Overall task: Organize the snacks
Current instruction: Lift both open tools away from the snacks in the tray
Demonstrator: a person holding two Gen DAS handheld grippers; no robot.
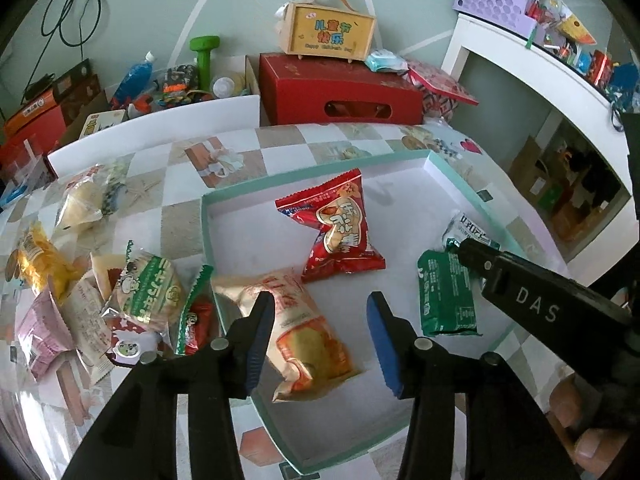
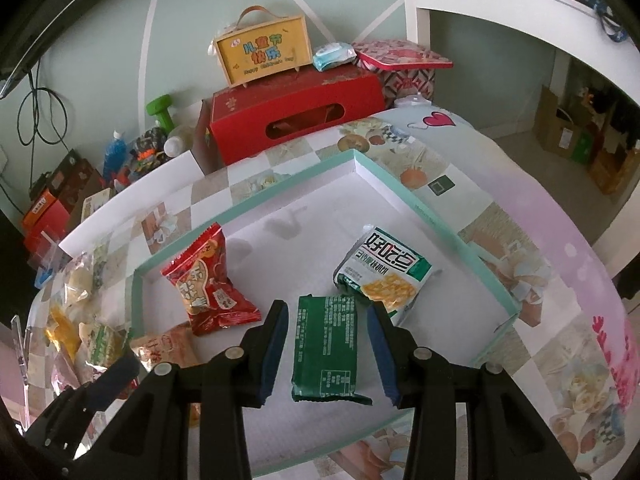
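Where the patterned tablecloth (image 1: 280,148) bears a shallow white tray with a mint-green rim (image 1: 312,174), four snack packets lie inside it: a red packet (image 1: 338,226) near the middle, a beige-and-orange packet (image 1: 304,328) at the near left corner, a dark green packet (image 2: 324,352) lying flat toward the near edge, and a white-and-green cracker packet (image 2: 386,272) just beyond the dark green one, the two touching at a corner. Left gripper (image 1: 320,340): jaws apart, poised above the beige-and-orange packet, whose upper part sits between the blue pads without being pressed. Right gripper (image 2: 328,348): jaws apart, straddling the dark green packet, with a visible gap on each side. Outside the tray, on the cloth to its left, a loose heap of unsorted snacks (image 1: 92,292) lies well apart from both grippers. Behind the table stand a red box (image 1: 340,92) and, on top of it, a small wooden case (image 1: 332,32).
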